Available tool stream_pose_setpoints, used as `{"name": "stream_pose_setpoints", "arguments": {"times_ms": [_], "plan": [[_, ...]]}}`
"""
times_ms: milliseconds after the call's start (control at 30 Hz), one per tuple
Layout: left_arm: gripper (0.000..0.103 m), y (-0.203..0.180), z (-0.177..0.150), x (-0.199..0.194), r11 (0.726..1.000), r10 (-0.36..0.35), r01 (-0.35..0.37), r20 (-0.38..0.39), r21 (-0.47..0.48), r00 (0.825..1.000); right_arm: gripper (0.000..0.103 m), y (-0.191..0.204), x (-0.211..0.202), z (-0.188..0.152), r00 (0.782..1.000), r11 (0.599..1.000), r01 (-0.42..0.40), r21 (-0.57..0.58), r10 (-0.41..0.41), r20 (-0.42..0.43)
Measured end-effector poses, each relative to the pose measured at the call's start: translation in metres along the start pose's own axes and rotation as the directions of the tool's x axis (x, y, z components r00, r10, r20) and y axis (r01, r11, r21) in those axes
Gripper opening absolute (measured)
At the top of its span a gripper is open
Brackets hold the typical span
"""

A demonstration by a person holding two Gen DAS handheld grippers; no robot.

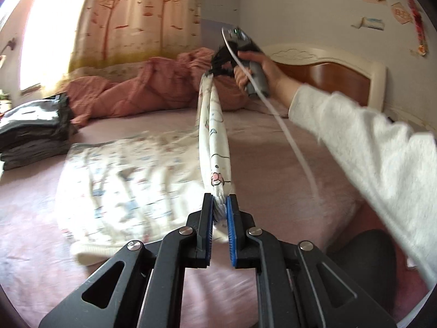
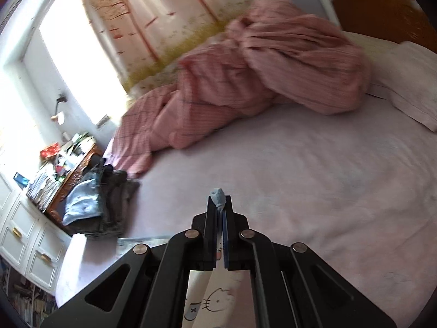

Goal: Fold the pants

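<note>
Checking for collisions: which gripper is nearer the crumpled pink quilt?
Right. The right gripper, clamping the pants, hangs just in front of the pink quilt; the left gripper holds their other end farther back over the sheet.

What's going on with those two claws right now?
Left gripper and right gripper both shut on the white printed pants. Edge stretched taut between them, rest draped on the bed. Nothing in the way.
</note>
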State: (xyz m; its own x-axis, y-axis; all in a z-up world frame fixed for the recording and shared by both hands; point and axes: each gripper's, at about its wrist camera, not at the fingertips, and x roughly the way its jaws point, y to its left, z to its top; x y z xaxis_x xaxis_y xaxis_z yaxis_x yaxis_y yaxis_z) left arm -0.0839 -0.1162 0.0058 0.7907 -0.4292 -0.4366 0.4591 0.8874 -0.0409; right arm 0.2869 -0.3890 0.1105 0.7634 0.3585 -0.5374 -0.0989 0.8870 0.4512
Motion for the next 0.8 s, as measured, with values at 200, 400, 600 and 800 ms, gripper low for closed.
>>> {"name": "stream_pose_setpoints", "arguments": {"times_ms": [200,400,600,800], "plan": [[0.008,0.041,-0.019,-0.015,0.995,0.096,-0.096,-0.010,-0.041,0.995,0.002,0.112,0.032,0.007,0.998,0.991,-0.052,-0.124,0.048,-0.034],[0.008,0.082,-0.033,-0.029,0.980,0.175,-0.175,-0.005,-0.090,0.985,0.002,0.210,0.074,-0.011,0.995,0.972,-0.079,-0.223,0.063,-0.077],[0.008,0.111,-0.054,-0.028,0.974,0.182,-0.187,-0.052,-0.125,0.982,0.002,0.264,0.125,-0.034,0.989,0.970,-0.092,-0.224,0.063,-0.134],[0.008,0.126,-0.066,-0.021,0.975,0.143,-0.154,-0.078,-0.162,0.987,0.002,0.286,0.173,-0.060,0.984,0.965,-0.049,-0.258,0.001,-0.181]]}}
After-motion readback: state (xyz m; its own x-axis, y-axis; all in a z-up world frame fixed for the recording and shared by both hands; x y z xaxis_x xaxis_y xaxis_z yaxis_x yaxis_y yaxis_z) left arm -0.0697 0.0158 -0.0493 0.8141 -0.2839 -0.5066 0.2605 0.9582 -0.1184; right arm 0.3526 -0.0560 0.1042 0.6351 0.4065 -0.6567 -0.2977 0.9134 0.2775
